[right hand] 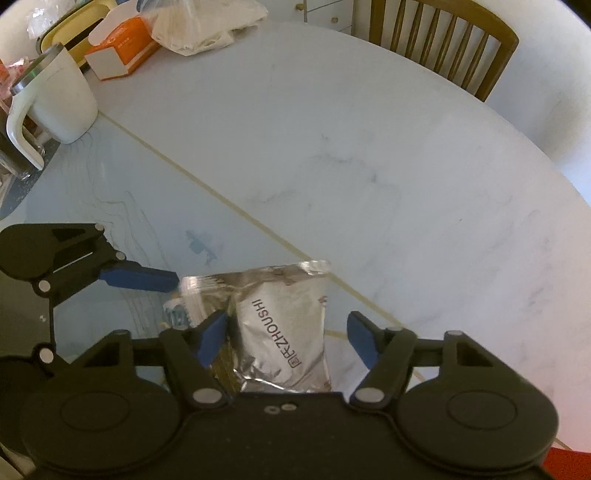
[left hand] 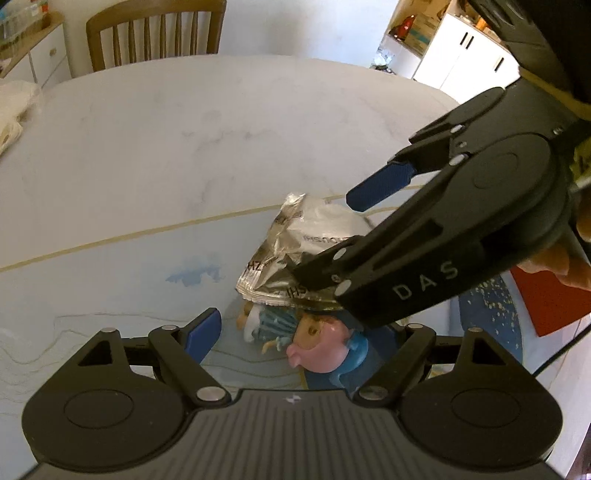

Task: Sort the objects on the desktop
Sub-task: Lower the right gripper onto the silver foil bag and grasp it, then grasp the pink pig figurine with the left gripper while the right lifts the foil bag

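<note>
Nearest us, the left tool (left hand: 295,332) hangs spread over a small pink-faced figurine (left hand: 317,347) lying on its side on the desk (left hand: 184,147); one blue pad (left hand: 205,334) shows, the other is hidden behind the right tool's arm, and nothing is pinched. We judge it is lined up to take the toy once the packet is cleared. The right tool (right hand: 288,339) is likewise spread, its pads (right hand: 212,341) standing either side of a crinkled silver foil pouch (right hand: 284,328) without closing on it. In the left wrist view the pouch rests partly on top of the figurine, which likely explains why the right tool straddles it first: the top item must go before the one beneath. Whether the pads touch the foil we cannot tell. Beyond, a pale blue printed mat (right hand: 129,229) with a tan border gives way to bare white marbled desk. At the far left edge stand a white mug (right hand: 55,103), an orange-and-white box (right hand: 118,48) and a plastic bag (right hand: 207,22). A wooden slat-back chair (right hand: 443,40) stands behind the desk; white cabinets (left hand: 469,59) line the room.
</note>
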`<state>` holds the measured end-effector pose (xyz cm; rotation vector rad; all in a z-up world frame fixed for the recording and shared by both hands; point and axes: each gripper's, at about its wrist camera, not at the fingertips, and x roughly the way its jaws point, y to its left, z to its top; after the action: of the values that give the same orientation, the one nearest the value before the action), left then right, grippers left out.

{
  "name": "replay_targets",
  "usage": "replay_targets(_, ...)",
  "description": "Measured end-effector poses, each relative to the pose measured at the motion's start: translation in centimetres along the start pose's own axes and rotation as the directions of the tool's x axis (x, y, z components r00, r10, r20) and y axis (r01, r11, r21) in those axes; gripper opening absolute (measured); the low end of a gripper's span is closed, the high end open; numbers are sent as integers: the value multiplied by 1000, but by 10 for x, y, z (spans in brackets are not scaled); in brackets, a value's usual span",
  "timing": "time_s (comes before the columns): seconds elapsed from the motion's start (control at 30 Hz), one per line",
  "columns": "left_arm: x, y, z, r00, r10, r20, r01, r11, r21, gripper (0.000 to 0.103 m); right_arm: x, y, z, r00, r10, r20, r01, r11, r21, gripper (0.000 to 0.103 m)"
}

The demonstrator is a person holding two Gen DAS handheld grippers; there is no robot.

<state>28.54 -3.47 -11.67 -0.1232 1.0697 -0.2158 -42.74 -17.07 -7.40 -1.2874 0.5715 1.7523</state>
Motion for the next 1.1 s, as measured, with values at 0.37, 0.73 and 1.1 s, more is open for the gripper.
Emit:
replay_targets(0.37,2,-7,-9,1000,9,23,-11,996,94,73,-6,-24,-20,1000,4,3,-4,996,85,41)
replay_targets(0.73,0,-8,-11,1000,-3,23,1,998,62,69,-27,-24,-48,1000,-25,12,23,986,163,36)
replay_targets(1.1,-15,-6,-21,1000,-3,3,3,999,48,25,-44,-11,-71,999,-32,9,30,976,215,35)
